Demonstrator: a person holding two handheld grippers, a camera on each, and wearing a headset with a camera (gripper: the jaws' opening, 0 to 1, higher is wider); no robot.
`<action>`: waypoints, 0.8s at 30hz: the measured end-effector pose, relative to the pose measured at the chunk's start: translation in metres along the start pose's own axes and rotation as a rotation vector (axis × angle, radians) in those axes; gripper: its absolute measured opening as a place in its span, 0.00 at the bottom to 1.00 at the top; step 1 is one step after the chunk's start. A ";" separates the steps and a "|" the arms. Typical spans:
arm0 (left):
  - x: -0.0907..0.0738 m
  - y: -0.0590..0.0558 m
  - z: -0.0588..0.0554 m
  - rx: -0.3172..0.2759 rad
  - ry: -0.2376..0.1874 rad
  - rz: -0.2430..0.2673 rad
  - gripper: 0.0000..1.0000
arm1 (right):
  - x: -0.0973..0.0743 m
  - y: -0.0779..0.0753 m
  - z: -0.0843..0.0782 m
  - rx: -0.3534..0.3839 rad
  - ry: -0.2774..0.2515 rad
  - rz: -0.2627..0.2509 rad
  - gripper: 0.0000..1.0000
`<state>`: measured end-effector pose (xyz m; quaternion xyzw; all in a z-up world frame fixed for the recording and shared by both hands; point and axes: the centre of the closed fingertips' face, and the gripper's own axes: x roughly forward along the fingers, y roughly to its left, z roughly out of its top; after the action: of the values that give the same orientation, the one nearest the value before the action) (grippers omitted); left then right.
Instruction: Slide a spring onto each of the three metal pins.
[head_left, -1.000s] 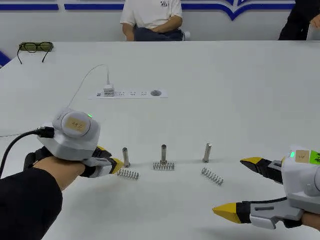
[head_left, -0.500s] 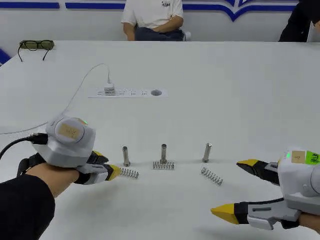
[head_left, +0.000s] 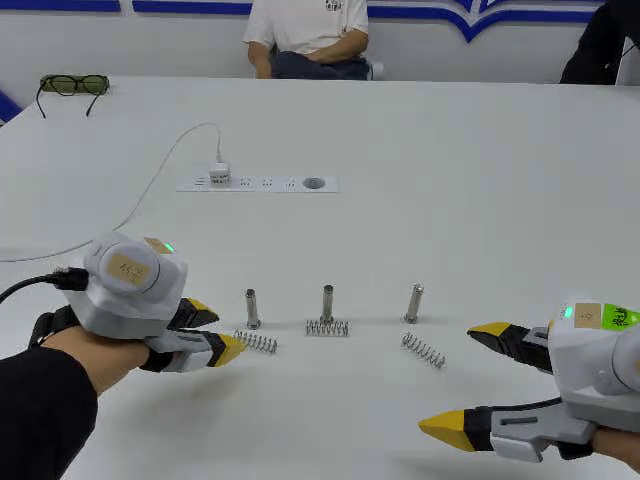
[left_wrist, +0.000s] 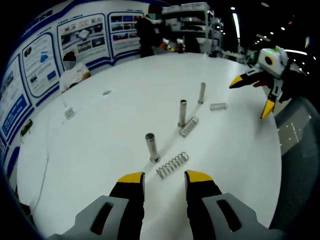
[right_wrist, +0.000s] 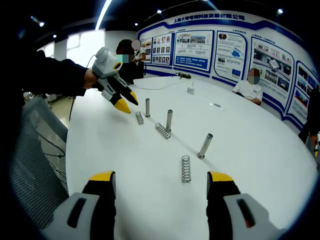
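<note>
Across the white worktop (head_left: 480, 180) in front of you, three metal pins stand upright in a row: the left pin (head_left: 251, 307), the middle pin (head_left: 327, 303) and the right pin (head_left: 414, 303). All three springs lie flat on the worktop, off the pins. The left spring (head_left: 256, 343) lies just in front of its pin. The middle spring (head_left: 327, 327) rests right at the foot of its pin. The right spring (head_left: 423, 351) lies at an angle a little nearer to you than its pin.

Your left claw (head_left: 222, 330) sits low at the left end of the row, its yellow-tipped jaws apart with nothing between them. In the left gripper view, the left spring sits just beyond the gap between the tips.

Your right claw (head_left: 447, 378) hangs well to the right of the right pin. Its jaws are spread wide and hold nothing, and the right spring lies ahead of them.

Farther back lies a white power strip (head_left: 258, 184) with a cable (head_left: 160, 175) plugged in. A pair of dark glasses (head_left: 70, 84) rests near the far left edge.
</note>
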<state>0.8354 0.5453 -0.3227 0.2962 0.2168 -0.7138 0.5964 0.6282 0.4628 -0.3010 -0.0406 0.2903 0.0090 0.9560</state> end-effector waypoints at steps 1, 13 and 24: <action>0.001 0.000 0.000 0.007 0.002 -0.007 0.33 | 0.000 0.000 0.000 0.001 0.001 0.000 0.75; 0.016 -0.002 0.002 0.073 0.036 -0.069 0.31 | -0.001 -0.003 -0.005 0.016 0.004 -0.013 0.75; 0.022 -0.010 -0.003 0.100 0.075 -0.115 0.22 | -0.002 -0.007 -0.008 0.027 0.006 -0.022 0.75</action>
<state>0.8233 0.5336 -0.3403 0.3390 0.2197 -0.7452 0.5305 0.6221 0.4550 -0.3061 -0.0307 0.2927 -0.0056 0.9557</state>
